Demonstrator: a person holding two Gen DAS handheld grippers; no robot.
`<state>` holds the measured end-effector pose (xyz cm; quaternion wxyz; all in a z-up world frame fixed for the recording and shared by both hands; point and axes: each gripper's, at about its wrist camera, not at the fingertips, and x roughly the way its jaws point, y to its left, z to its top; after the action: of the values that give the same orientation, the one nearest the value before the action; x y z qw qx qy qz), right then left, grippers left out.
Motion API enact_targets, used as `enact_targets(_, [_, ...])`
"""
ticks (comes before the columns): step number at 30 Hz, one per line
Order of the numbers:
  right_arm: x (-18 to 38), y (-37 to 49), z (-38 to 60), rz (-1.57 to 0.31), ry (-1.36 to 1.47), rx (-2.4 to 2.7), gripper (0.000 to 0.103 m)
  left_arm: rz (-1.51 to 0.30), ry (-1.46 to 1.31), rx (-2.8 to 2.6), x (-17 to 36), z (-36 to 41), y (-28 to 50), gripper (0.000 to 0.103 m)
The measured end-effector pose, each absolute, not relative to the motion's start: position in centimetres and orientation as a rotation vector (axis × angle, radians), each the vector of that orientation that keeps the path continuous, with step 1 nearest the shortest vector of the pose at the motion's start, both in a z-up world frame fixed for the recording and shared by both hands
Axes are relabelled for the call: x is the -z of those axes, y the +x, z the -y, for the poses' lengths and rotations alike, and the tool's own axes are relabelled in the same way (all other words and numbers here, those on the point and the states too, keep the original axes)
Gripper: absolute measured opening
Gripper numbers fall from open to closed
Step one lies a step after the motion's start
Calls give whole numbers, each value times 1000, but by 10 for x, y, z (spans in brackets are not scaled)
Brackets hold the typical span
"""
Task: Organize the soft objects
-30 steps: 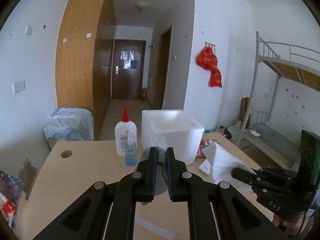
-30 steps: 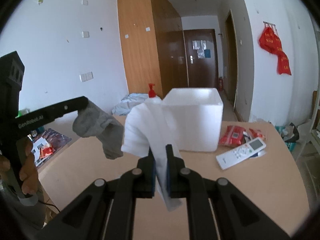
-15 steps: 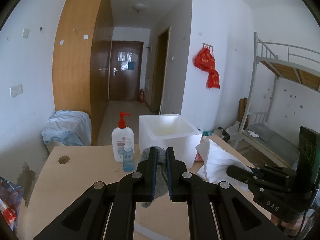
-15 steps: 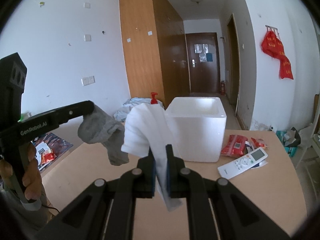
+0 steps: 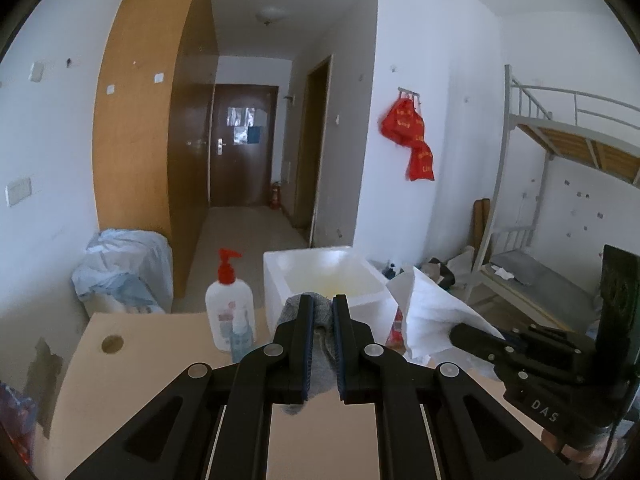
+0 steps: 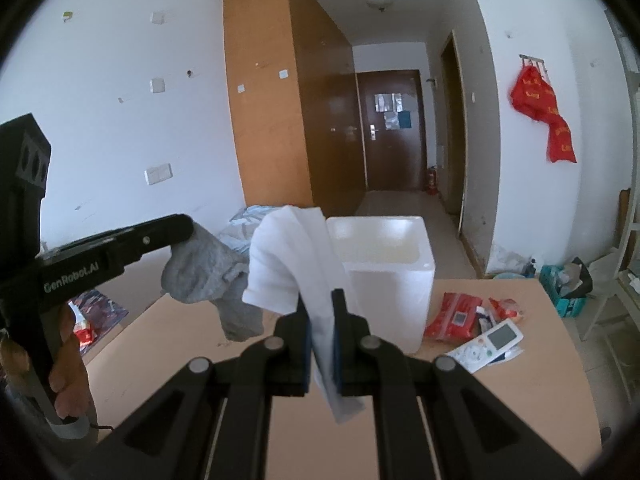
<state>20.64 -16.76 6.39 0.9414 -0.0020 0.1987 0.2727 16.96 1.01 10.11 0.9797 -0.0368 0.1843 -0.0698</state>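
With the left gripper [image 5: 320,344] clamped on a grey sock [image 6: 204,276] and the right gripper [image 6: 322,336] on a white cloth [image 6: 292,256], both aloft over the counter [image 6: 500,400] before the foam box [image 6: 384,264]: carry stage, likely; next, over its rim and release.

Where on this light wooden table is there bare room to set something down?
Bare tabletop lies in front of the white foam box, and around the round cable hole. It is crowded beside the box: red snack packets and white remote control; pump bottle opposite.
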Motion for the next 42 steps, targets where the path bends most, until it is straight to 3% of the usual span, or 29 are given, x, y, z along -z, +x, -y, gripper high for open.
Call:
enact_targets(19, [-93, 267, 164, -372, -22, -503, 11, -353, -63, 204, -129, 0, 245, 10])
enact_targets(42, [-88, 336, 158, -385, -23, -437, 11, -331, -59, 234, -119, 2, 335, 10])
